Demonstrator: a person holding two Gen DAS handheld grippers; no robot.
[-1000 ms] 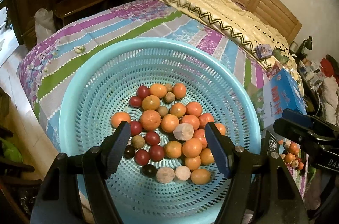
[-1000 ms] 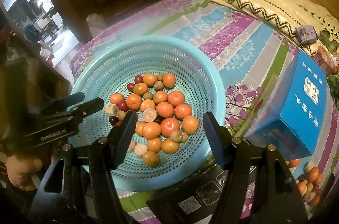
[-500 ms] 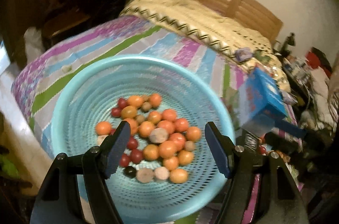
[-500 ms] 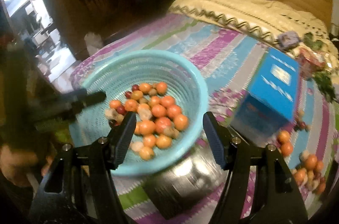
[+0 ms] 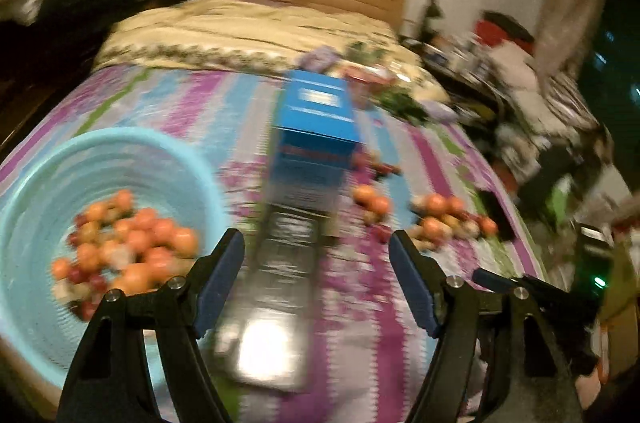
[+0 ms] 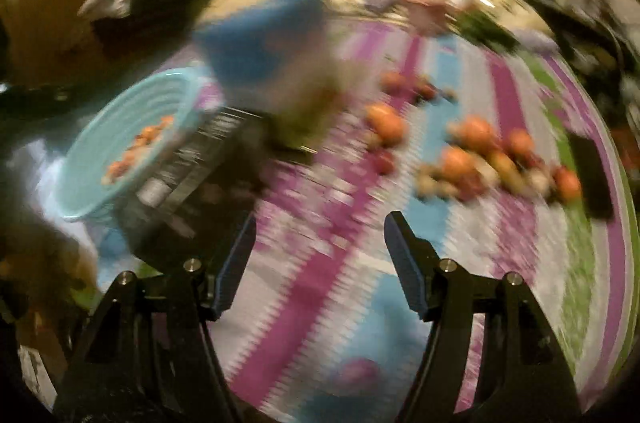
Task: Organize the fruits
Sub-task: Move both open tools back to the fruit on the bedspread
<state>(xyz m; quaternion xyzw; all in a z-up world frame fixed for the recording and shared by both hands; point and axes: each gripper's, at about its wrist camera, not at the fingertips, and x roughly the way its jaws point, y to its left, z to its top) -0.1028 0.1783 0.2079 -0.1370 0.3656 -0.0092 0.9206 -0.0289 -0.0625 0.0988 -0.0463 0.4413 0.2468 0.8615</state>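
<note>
A light blue perforated basket point(image 5: 36, 159) holds a pile of orange and dark red fruits point(image 5: 132, 243) at the left; it also shows in the right wrist view point(image 6: 120, 127). More loose fruits point(image 5: 436, 215) lie on the striped bedspread at the right, seen closer in the right wrist view point(image 6: 476, 151). My left gripper point(image 5: 316, 255) is open and empty above the bedspread, right of the basket. My right gripper point(image 6: 320, 235) is open and empty over the bedspread, short of the loose fruits. Both views are motion-blurred.
A blue box point(image 5: 316, 119) stands on the bed beyond a black flat device point(image 5: 280, 263). The box point(image 6: 264, 39) and black device point(image 6: 188, 167) lie between basket and loose fruits. A dark object point(image 6: 592, 179) lies at the right. Cluttered furniture stands beyond the bed.
Both grippers have swung to the right, away from the basket and toward the loose fruits on the bedspread. Both stay open and empty.
</note>
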